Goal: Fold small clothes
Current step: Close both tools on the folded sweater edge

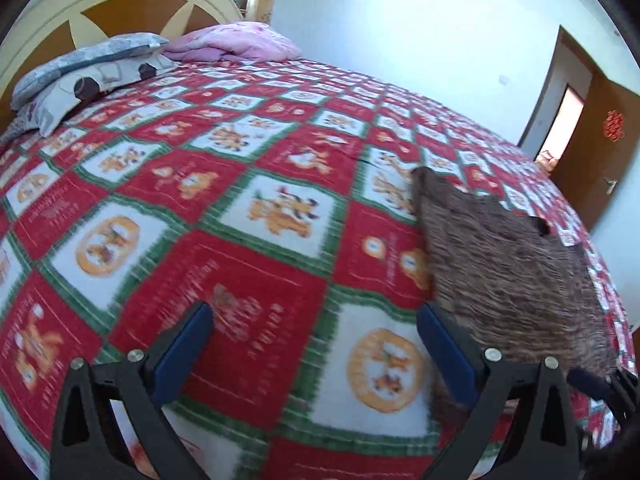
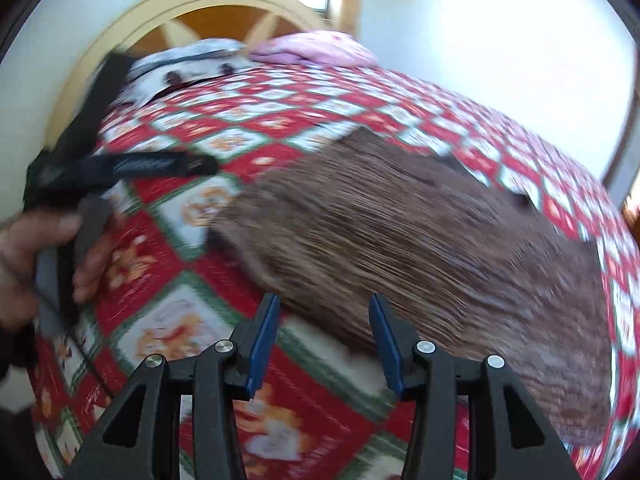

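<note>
A brown knitted garment (image 1: 508, 272) lies flat on the red, white and green checked bedspread (image 1: 240, 216). In the left wrist view it is to the right of my left gripper (image 1: 316, 320), which is open and empty above the bedspread, its right finger at the garment's left edge. In the right wrist view the garment (image 2: 420, 240) fills the middle and right. My right gripper (image 2: 324, 312) is open and empty, just above the garment's near edge. The left gripper also shows in the right wrist view (image 2: 160, 166), held by a hand at the left.
A grey patterned pillow (image 1: 84, 76) and a pink folded blanket (image 1: 236, 42) lie at the head of the bed by the cream and brown headboard (image 1: 120, 4). A brown door (image 1: 592, 148) stands open at the right. White walls surround the bed.
</note>
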Demonstrator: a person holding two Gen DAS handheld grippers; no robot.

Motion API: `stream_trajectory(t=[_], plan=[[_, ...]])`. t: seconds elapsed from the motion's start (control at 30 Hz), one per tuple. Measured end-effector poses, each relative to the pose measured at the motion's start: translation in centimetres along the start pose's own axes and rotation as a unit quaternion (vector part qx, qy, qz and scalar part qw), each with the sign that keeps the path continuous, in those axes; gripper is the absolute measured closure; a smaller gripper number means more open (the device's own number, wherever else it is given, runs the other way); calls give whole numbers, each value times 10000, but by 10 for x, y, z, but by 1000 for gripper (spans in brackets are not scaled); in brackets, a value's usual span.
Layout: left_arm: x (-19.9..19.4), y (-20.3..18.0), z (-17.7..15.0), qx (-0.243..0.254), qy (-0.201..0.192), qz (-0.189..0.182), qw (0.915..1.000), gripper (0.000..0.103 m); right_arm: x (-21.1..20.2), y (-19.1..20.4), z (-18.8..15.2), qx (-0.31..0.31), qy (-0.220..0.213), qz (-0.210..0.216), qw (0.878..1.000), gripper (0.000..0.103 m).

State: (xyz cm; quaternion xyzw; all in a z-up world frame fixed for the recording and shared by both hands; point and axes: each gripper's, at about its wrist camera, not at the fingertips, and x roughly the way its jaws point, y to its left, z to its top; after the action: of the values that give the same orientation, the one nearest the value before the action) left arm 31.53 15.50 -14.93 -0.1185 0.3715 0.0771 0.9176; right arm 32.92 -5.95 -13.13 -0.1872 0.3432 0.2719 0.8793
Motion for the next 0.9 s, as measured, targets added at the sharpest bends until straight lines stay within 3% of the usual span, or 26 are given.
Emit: stream_trajectory(t=[0.17,0.4,0.53,0.6,0.73,0.9], plan=[[12,3,11,112,105,51,9999,0,19,31,5,-585,18,-206,9981,55],[24,-2,14,266,254,-182,9992,0,47,57,18,-1190,-161,-1043,9873,55],[20,2,12,197,158,-395,9989,0,60,67,31,-1348,-253,-1032,9852,57],[19,9,14,30,148,-560,9983,0,64,71,33,-1421,-276,-1035,9840,66],[20,8,21,-36,191,-687,9974,0,64,77,28,-1527,-342,-1062,9820,74],[27,-25,48,645,133,-1100,9917,0,67,76,23,-1580,-411,-1066,9808,80]])
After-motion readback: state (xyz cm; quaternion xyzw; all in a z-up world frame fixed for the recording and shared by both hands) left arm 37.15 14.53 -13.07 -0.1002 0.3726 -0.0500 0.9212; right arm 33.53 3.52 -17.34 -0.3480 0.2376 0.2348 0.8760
